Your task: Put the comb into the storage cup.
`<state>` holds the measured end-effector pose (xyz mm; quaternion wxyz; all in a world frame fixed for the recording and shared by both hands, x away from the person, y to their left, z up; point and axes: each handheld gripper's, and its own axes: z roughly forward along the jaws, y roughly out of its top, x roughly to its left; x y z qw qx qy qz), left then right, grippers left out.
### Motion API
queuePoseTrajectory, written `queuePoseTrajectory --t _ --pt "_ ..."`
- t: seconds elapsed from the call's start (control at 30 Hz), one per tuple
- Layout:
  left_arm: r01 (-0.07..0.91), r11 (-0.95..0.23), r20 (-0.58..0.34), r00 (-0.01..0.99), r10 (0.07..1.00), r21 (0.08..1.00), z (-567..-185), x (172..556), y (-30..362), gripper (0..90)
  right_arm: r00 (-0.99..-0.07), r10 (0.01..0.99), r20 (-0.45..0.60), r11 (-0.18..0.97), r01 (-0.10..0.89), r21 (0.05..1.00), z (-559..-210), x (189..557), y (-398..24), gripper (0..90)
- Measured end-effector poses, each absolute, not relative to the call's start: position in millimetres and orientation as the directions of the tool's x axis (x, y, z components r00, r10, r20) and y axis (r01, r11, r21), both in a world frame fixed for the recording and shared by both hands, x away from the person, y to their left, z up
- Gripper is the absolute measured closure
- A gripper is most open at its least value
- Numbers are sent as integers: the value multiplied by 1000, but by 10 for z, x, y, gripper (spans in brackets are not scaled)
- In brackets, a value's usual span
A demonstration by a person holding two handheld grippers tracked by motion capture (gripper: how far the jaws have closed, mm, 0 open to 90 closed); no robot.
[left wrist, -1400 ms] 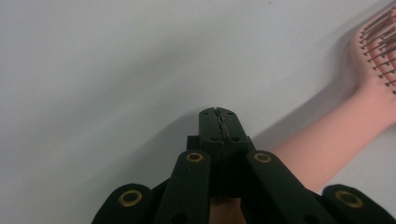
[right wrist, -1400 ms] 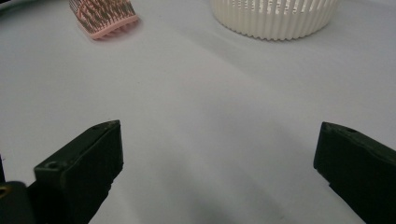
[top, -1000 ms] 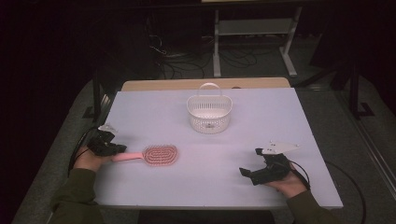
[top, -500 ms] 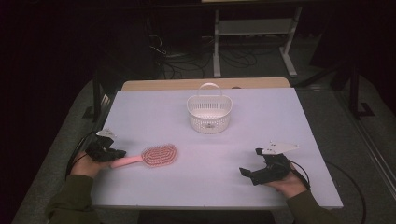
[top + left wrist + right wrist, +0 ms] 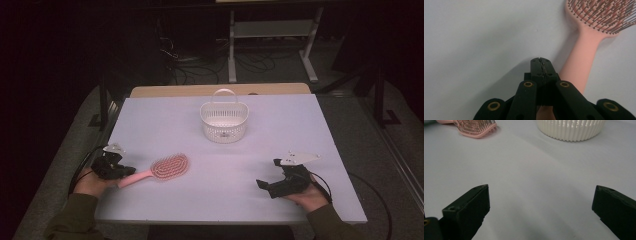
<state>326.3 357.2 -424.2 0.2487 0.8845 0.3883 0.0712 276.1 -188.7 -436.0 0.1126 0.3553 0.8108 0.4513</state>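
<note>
Since the left gripper sits at the butt end of the pink hairbrush with its jaws pressed together on nothing, we judge that the grip on the brush is not yet made. Seen from above, the brush lies on the white table at about eight o'clock, bristles up, with its head pointing towards two o'clock. The white basket stands well apart at twelve o'clock.

In the left gripper view the closed tips rest on bare table and the handle runs just beside them towards one o'clock, then dips under the linkage.

To do this well, we should part the jaws, shift towards the handle until it lies between the pads, and close on its narrow middle, not on the bristled head. The handle is smooth and tapered, so a squeeze near the very end could slip.

Meanwhile the right gripper rests at four o'clock with its jaws wide apart; in the right gripper view they frame bare table.
</note>
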Motion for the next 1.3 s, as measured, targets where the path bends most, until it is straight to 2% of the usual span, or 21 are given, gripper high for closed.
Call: queuePoseTrajectory --t 0.77,1.1,1.3 --pt "639 -592 -82 710 699 491 -4209 3045 3504 900 -723 677 136 344 474 811 -4362 2762 -1882 13" --pt "615 -579 -70 715 695 535 -4107 3074 3463 900 -726 674 134 348 473 810 -4364 2765 -1875 13" --pt "586 -565 -75 729 680 581 -4020 3086 3371 759 -727 673 133 350 472 809 -4364 2765 -1874 13"
